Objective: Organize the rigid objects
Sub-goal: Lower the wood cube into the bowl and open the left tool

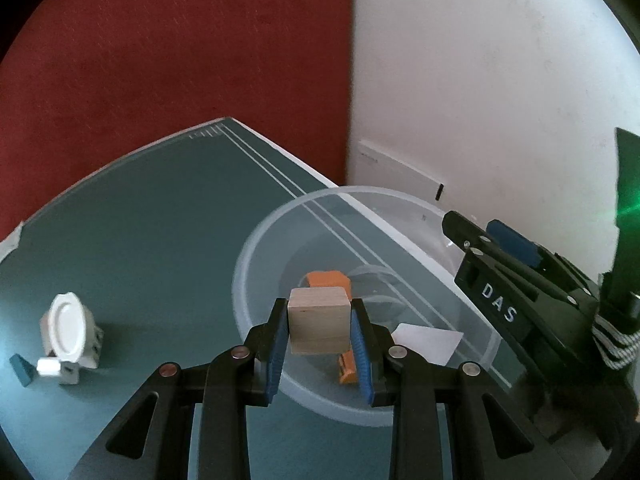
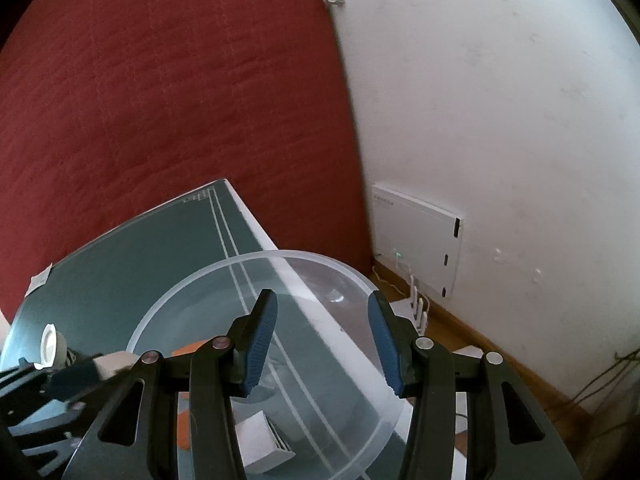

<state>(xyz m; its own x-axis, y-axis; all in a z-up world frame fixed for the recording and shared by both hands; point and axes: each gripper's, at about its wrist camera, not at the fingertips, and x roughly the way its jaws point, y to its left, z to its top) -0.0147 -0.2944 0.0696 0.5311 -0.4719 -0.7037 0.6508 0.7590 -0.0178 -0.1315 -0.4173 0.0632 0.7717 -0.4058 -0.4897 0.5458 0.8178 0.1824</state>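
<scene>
My left gripper (image 1: 319, 305) is shut on a pale wooden block (image 1: 318, 324) and holds it above the clear plastic bowl (image 1: 248, 256). In the bowl lie two orange pieces (image 1: 329, 279) and a white card-like piece (image 1: 428, 342). The right gripper (image 1: 478, 236) shows at the bowl's right rim. In the right wrist view my right gripper (image 2: 322, 314) stands open over the bowl (image 2: 168, 304), with nothing between its blue pads (image 2: 260, 344). The left gripper (image 2: 72, 384) and the block (image 2: 116, 360) appear blurred at the lower left there.
The bowl stands at the right edge of a dark green mat (image 1: 152, 232). On the mat's left lie a white round-capped item (image 1: 68, 334) and a small teal wedge (image 1: 20, 368). A red surface (image 2: 160, 100) and a white wall (image 2: 500, 120) lie beyond.
</scene>
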